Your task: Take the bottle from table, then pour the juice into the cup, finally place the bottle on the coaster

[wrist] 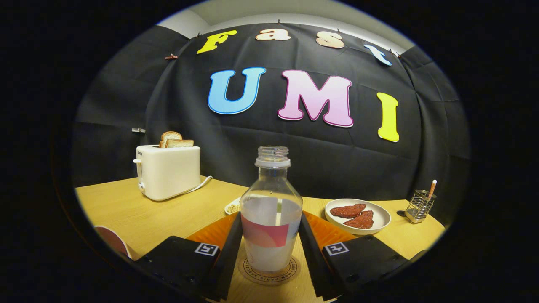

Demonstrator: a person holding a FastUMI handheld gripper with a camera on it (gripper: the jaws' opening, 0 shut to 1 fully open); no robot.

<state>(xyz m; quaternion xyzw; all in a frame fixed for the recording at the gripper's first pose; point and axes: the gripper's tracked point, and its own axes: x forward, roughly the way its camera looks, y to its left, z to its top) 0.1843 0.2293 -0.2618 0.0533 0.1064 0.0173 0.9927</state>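
A clear uncapped bottle (pixel 271 210) with pale milky juice and a pink-and-white label stands upright on a round wooden coaster (pixel 269 278) on the table. My gripper (pixel 270 216) has one finger against each side of the bottle's lower body, and both fingers appear to press on it. Part of a cup (pixel 110 240) with a reddish inside shows to the left of the left finger, at the table's near edge.
A white toaster (pixel 168 170) holding toast stands at the back left, its cord trailing right. Beyond the bottle lie an orange mat (pixel 210 233) and a small dish (pixel 233 207). A plate (pixel 379 225) with reddish pieces and a wire holder (pixel 419 205) are at the right.
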